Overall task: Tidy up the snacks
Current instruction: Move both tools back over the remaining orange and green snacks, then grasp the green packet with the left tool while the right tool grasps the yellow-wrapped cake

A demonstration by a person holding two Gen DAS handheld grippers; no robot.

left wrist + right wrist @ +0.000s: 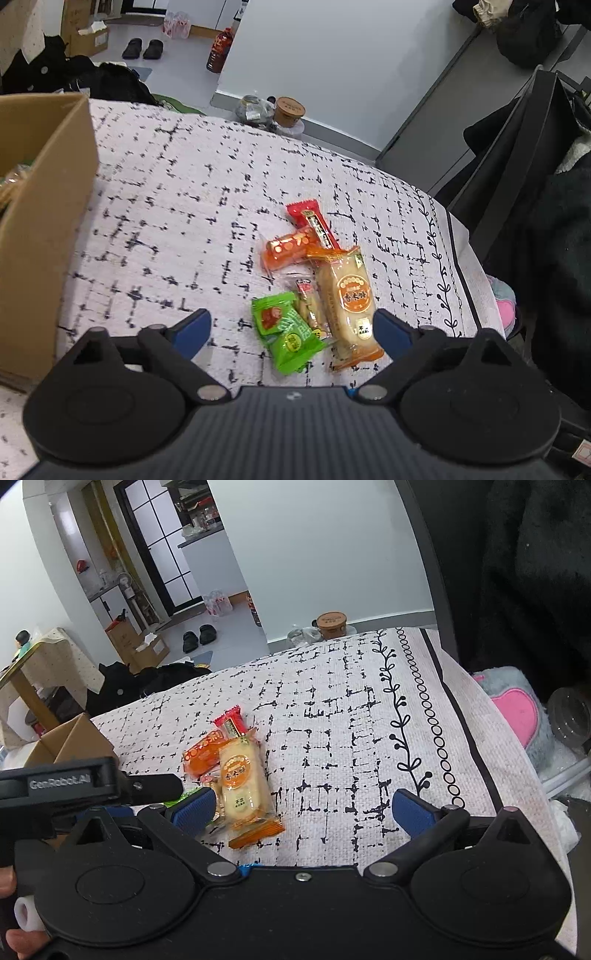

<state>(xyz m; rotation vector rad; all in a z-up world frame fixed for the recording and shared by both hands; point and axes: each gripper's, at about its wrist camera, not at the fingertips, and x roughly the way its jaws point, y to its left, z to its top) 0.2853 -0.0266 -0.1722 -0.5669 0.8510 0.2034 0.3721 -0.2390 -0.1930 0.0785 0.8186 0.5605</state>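
Note:
A small heap of snacks lies on the white, black-flecked tablecloth (184, 192): a green packet (286, 332), a long pale cake packet with an orange label (345, 295), a small clear packet (308, 304), an orange packet (286, 249) and a red bar (314, 225). My left gripper (291, 330) is open, its blue pads on either side of the green and pale packets, touching neither. My right gripper (303, 806) is open over bare cloth, and the pale packet (242, 786) lies just inside its left pad. The left gripper's black body (74, 786) shows at the left in the right wrist view.
An open cardboard box (48, 221) stands at the table's left with snacks inside. A brown-lidded tub (290, 109) and a jar sit past the far edge. A black chair (517, 177) and a grey-pink cushion (517, 709) crowd the right edge.

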